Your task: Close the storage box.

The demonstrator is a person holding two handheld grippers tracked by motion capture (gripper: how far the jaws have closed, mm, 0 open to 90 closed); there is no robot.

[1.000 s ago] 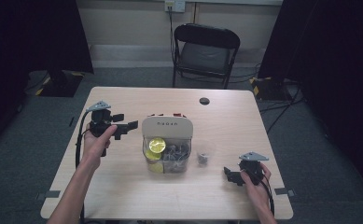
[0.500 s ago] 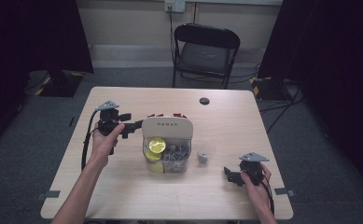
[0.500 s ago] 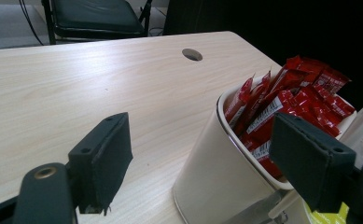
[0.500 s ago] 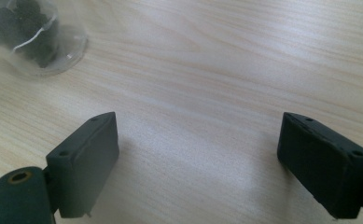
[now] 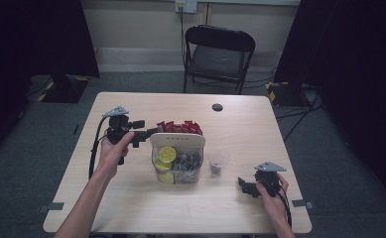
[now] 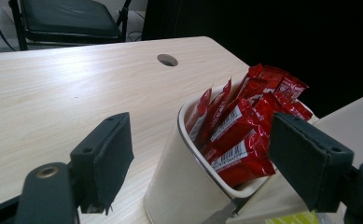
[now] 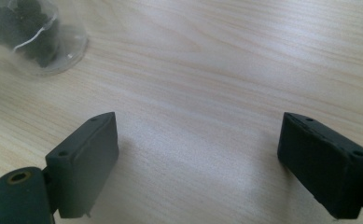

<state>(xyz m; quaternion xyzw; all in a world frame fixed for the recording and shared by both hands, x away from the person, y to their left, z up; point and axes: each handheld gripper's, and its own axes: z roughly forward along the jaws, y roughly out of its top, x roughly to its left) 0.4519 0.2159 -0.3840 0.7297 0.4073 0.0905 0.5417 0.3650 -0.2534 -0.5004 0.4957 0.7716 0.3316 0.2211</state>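
Left gripper [image 5: 148,133], jaws wide, sat at the white organizer's [image 5: 177,140] 9 o'clock rim, red packets [image 6: 244,121] between them. Right gripper [image 5: 243,186], jaws wide, empty, rested at table's [image 5: 190,208] 4 o'clock.

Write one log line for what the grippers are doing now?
left gripper: open, at red packets | right gripper: open, resting on table, holds nothing

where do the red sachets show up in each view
High view: the red sachets stand at the centre, in the back part of the white organiser.
Left gripper view: red sachets right of centre, between the open left claw jaws.
Right gripper view: not in it.
Shared landmark: the dark round hole in the tabletop.
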